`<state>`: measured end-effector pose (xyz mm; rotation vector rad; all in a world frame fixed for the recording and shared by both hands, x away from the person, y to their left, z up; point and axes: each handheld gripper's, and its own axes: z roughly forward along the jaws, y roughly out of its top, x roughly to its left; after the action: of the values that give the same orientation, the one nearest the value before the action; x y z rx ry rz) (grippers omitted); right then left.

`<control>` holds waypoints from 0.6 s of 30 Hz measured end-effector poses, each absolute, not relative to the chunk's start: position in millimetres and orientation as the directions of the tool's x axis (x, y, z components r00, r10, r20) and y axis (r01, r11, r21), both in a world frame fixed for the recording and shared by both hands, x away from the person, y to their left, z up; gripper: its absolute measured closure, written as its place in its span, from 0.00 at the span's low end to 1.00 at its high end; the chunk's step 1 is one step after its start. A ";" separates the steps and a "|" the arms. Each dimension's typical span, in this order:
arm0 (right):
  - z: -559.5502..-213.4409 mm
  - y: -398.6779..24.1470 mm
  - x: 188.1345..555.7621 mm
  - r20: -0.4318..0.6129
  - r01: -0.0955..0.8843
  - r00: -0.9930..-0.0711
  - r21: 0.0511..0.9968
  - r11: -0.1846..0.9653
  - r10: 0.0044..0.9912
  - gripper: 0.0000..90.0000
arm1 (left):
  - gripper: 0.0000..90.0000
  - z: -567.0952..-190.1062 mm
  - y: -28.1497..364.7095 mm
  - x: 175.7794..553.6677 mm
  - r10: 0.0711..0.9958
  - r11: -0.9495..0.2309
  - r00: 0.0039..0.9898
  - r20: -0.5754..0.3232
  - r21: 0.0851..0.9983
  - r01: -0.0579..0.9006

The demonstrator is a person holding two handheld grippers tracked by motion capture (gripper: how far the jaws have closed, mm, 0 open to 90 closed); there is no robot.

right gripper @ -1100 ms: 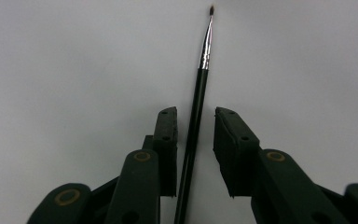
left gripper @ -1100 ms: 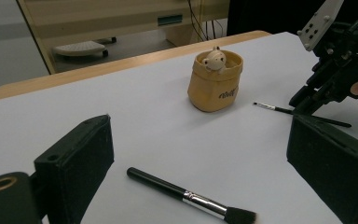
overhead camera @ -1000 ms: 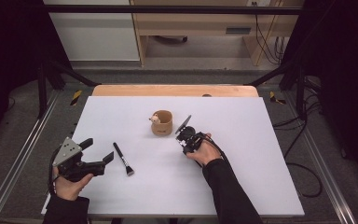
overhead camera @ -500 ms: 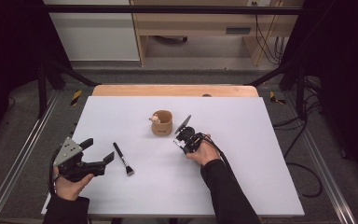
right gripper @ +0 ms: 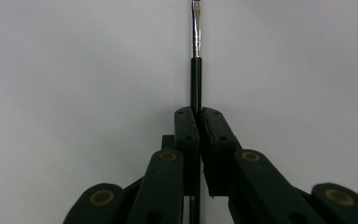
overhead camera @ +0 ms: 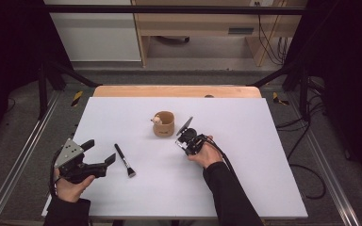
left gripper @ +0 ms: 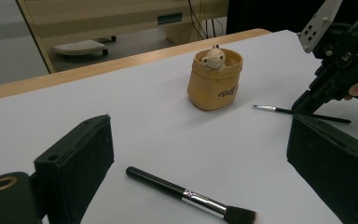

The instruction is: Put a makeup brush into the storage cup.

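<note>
The thin brush (right gripper: 196, 70) lies flat on the white table (overhead camera: 264, 141), just beside the little tan pouch (overhead camera: 163, 124) on the side of my right hand, and I have it pinched in my right gripper (overhead camera: 185, 140): the jaws stand together with only the black handle between the pads. I judge it feather-light, stiff along the handle and slick on its lacquer, so it could swivel or slide in a loose pinch. The best hold is on the black handle just behind the silver ferrule, never on the fine tip, which looks delicate. In the left gripper view the thin brush (left gripper: 303, 112) runs across the table from near the pouch (left gripper: 214, 79) toward my right gripper (left gripper: 303, 105), whose jaws come down on its handle end. My left gripper (overhead camera: 101, 153) hovers with its jaws wide and nothing in them, well apart from the pouch, just beside the thicker brush (overhead camera: 125, 160). Against the earlier frames, my right jaws have just been closing onto the handle; both hands, both brushes and the pouch lie where they did.
</note>
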<state>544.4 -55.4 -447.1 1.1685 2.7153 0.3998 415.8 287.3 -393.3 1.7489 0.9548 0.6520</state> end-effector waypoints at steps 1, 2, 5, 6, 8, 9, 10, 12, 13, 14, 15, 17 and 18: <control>-446.4 -56.3 544.5 -0.041 0.677 -0.691 0.313 0.666 0.722 0.96 | 0.07 -393.2 287.7 415.8 0.839 -0.194 0.545 -0.002 0.933 0.302; -444.9 -56.5 543.8 -0.039 0.680 -0.688 0.315 0.662 0.724 0.96 | 0.07 -393.2 287.8 415.8 0.839 -0.194 0.544 -0.002 0.933 0.303; -438.7 -57.4 541.2 -0.027 0.678 -0.689 0.330 0.657 0.725 0.96 | 0.07 -393.1 287.6 415.7 0.839 -0.194 0.544 -0.002 0.933 0.302; -436.5 -57.9 539.5 -0.025 0.680 -0.686 0.335 0.652 0.727 0.96 | 0.07 -393.2 287.0 415.7 0.839 -0.190 0.543 -0.005 0.934 0.302; -431.2 -58.6 536.3 -0.013 0.684 -0.681 0.346 0.642 0.732 0.96 | 0.07 -393.3 286.3 415.7 0.839 -0.192 0.544 -0.003 0.933 0.303; -429.0 -60.7 535.6 -0.020 0.664 -0.697 0.360 0.656 0.717 0.96 | 0.07 -393.3 285.8 415.7 0.839 -0.192 0.545 -0.005 0.933 0.304; -426.3 -61.8 534.0 -0.014 0.661 -0.699 0.371 0.653 0.715 0.96 | 0.07 -393.3 285.3 415.7 0.838 -0.194 0.545 -0.003 0.933 0.304; -420.6 -63.7 529.9 0.000 0.660 -0.697 0.391 0.641 0.717 0.96 | 0.07 -393.3 284.3 415.7 0.837 -0.196 0.547 -0.003 0.932 0.305; -418.1 -65.1 528.4 0.000 0.649 -0.705 0.404 0.645 0.710 0.96 | 0.07 -393.3 283.8 415.7 0.838 -0.195 0.546 -0.004 0.932 0.306; -415.5 -66.4 526.3 0.007 0.646 -0.706 0.417 0.640 0.708 0.96 | 0.07 -393.3 283.3 415.6 0.837 -0.194 0.547 -0.006 0.932 0.307; -413.0 -67.9 524.9 0.011 0.637 -0.712 0.430 0.639 0.702 0.96 | 0.07 -393.2 282.8 415.6 0.837 -0.194 0.547 -0.006 0.932 0.307; -407.8 -70.3 520.5 0.021 0.628 -0.716 0.457 0.630 0.698 0.96 | 0.07 -393.0 281.9 415.3 0.837 -0.193 0.548 -0.007 0.932 0.307; -405.0 -71.2 517.6 0.029 0.631 -0.711 0.467 0.619 0.703 0.96 | 0.07 -392.9 281.4 415.2 0.837 -0.192 0.547 -0.008 0.932 0.308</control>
<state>517.6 -71.2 -405.0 1.1138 2.6837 0.6833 415.2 281.4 -392.9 1.7546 0.9552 0.6430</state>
